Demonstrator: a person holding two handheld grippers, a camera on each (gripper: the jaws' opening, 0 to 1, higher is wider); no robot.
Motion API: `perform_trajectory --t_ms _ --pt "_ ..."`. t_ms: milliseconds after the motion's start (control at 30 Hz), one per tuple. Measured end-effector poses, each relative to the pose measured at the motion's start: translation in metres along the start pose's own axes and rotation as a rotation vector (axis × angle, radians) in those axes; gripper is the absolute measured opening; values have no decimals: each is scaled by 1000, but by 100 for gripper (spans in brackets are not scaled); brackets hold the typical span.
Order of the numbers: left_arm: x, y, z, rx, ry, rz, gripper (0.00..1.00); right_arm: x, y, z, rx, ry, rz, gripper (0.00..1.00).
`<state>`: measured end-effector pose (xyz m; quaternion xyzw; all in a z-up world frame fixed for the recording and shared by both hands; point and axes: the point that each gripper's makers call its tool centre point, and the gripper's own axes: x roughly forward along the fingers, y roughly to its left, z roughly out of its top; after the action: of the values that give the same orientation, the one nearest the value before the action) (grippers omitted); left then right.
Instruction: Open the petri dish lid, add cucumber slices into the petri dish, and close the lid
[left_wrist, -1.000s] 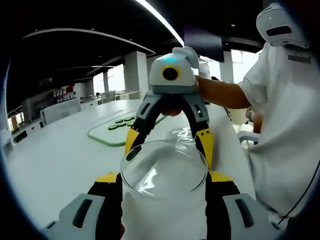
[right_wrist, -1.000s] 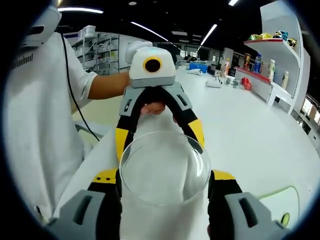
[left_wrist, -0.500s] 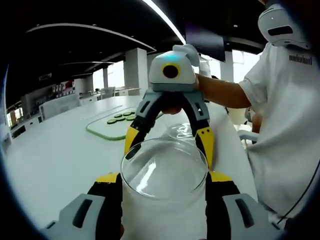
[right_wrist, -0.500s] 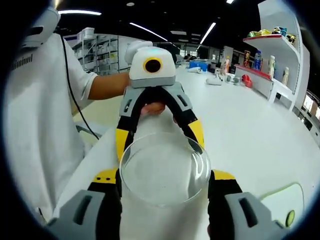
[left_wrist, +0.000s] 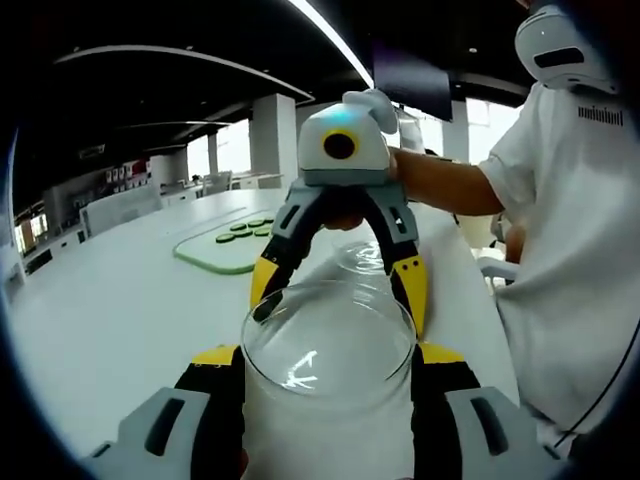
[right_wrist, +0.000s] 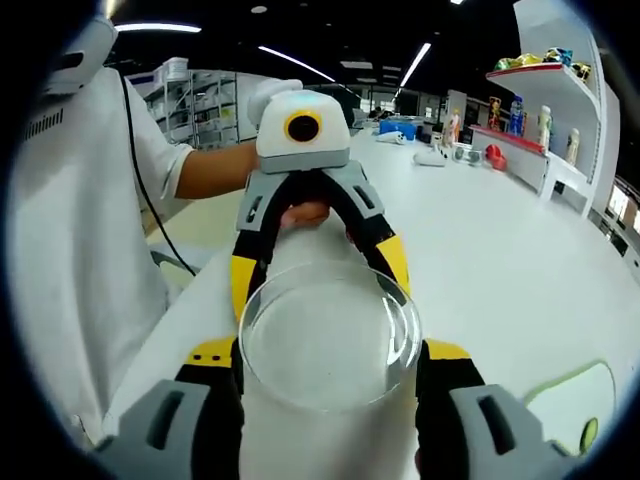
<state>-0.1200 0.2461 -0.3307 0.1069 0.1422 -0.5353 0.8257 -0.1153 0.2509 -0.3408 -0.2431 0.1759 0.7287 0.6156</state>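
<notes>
Petri dish (left_wrist: 328, 342): clear, round, glassy, shallow-walled; you hold it above the white worktop (left_wrist: 110, 320), clamped between both grippers. Left gripper (left_wrist: 328, 372) closed on its near rim; right gripper (right_wrist: 328, 372) closed on the opposite rim. Cucumber slices (left_wrist: 245, 231): green discs on a pale green board (left_wrist: 215, 257), well apart.

Clear petri dish (left_wrist: 328, 345) raised; cucumber slices (left_wrist: 244, 232) on board.

A: Any lettering you can make out?
B: Only a short dark line of print on the person's white shirt (left_wrist: 598, 116), too blurred to read.
A: Anything else?
B: Nothing legible elsewhere.
</notes>
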Motion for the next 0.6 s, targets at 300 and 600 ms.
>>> perform_trajectory --t_ms 300,600 --pt "0 0 -1 -12 -2 -3 67 0 0 1 6 -8 5 69" --pt "-1 -2 -1 -17 1 -11 69 0 0 1 2 -12 7 69"
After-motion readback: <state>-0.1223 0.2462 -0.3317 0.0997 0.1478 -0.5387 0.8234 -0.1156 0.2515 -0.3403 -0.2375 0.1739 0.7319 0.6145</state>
